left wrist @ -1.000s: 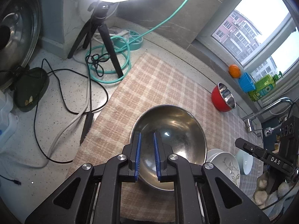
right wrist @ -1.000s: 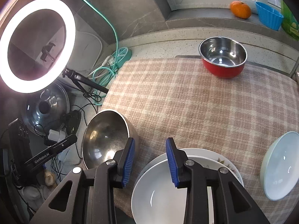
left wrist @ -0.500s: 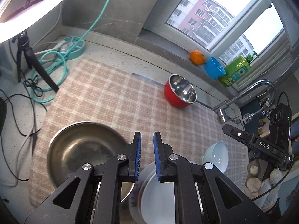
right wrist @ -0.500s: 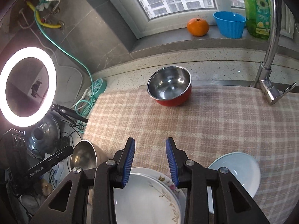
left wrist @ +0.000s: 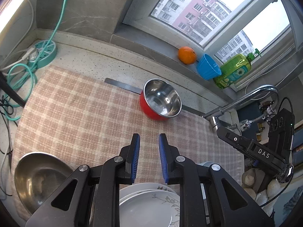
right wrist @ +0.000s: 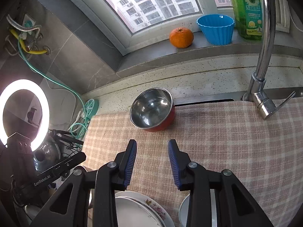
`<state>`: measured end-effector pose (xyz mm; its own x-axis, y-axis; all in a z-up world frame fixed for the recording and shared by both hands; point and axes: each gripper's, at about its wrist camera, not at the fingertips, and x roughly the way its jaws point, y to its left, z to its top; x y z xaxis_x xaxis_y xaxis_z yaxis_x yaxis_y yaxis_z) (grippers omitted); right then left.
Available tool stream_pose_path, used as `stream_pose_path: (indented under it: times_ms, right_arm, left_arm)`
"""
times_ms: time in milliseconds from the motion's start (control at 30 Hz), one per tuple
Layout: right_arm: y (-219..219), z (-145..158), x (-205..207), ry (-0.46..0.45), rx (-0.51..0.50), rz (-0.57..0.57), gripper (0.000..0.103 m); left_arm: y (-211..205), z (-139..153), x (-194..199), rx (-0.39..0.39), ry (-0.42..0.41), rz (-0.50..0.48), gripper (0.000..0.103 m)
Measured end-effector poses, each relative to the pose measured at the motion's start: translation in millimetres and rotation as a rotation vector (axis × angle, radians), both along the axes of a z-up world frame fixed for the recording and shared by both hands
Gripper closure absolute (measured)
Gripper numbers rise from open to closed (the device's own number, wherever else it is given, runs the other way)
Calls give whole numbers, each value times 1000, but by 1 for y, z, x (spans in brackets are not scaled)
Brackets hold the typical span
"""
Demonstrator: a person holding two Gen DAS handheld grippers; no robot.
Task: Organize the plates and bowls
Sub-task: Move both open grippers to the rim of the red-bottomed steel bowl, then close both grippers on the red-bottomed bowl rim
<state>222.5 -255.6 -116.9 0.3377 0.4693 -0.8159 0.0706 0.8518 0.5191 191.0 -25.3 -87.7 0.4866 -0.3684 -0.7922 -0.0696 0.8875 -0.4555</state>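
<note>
A red bowl with a steel inside stands at the far edge of the checked cloth. My left gripper hovers short of it, its jaws opening with nothing between them. At the lower left lies a big steel bowl. Stacked white plates with a flower pattern sit under both grippers. My right gripper is open and empty above the cloth, pointing at the red bowl. A pale bowl's rim shows beside its right finger.
On the window sill are an orange, a blue cup and a green soap bottle. A tap rises at the right. A teal power strip, cables and a ring light stand left.
Both grippers swung away from the steel bowl and the plates toward the window and the red bowl, which now lies ahead. The left jaws have widened.
</note>
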Motion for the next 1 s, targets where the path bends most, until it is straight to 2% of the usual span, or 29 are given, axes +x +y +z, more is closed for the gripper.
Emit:
stream_pose_path:
  times_ms: [200,433,633,1000]
  right_arm:
    - [-7,-19,22,42,34,-25,71]
    - [-3,-37,50,55,-6,-19,71]
    - [1,-55,69,85,-3,-23,71]
    - [5,-83,95,135,8,-36,71]
  left_arm:
    - [-11,-10,34,8,50,-23,84]
    - [-21,-26,81,42,107,-25,84]
    - [-25,-40,109,76,133,-18,84]
    - [-28,-60,136,95,164,-36,84]
